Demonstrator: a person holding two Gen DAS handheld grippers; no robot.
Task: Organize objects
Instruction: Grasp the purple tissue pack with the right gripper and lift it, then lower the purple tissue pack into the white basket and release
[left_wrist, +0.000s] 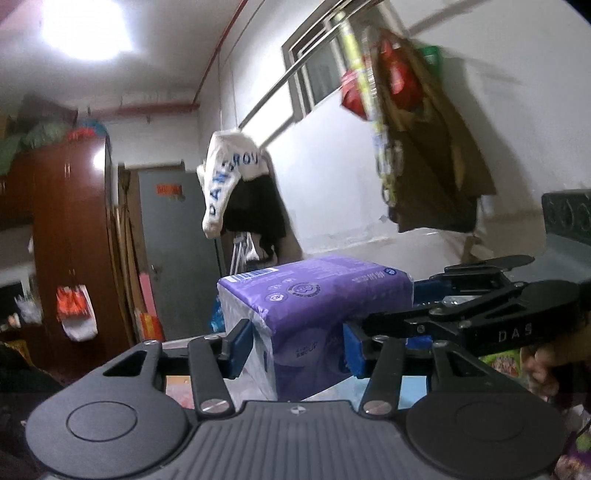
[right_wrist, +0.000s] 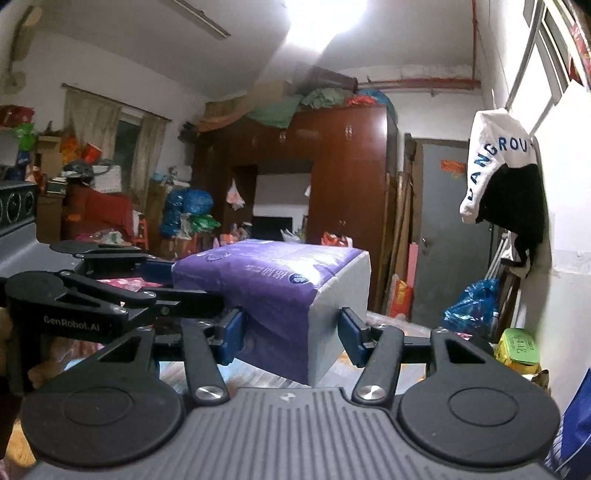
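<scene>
A purple and white pack of tissues (left_wrist: 310, 314) is held up in the air between both grippers. My left gripper (left_wrist: 295, 349) is shut on one end of it, blue pads pressed to its sides. My right gripper (right_wrist: 291, 338) is shut on the other end of the same pack (right_wrist: 273, 291). The right gripper's body shows at the right of the left wrist view (left_wrist: 480, 314). The left gripper's body shows at the left of the right wrist view (right_wrist: 92, 299). What lies under the pack is mostly hidden.
A white wall with a window (left_wrist: 325, 70) and hanging bags (left_wrist: 417, 122) is close on the right. A white and black garment (right_wrist: 498, 173) hangs from a rail. A dark wooden wardrobe (right_wrist: 332, 192), a grey door (right_wrist: 447, 236) and piled clutter (right_wrist: 192, 218) fill the room behind.
</scene>
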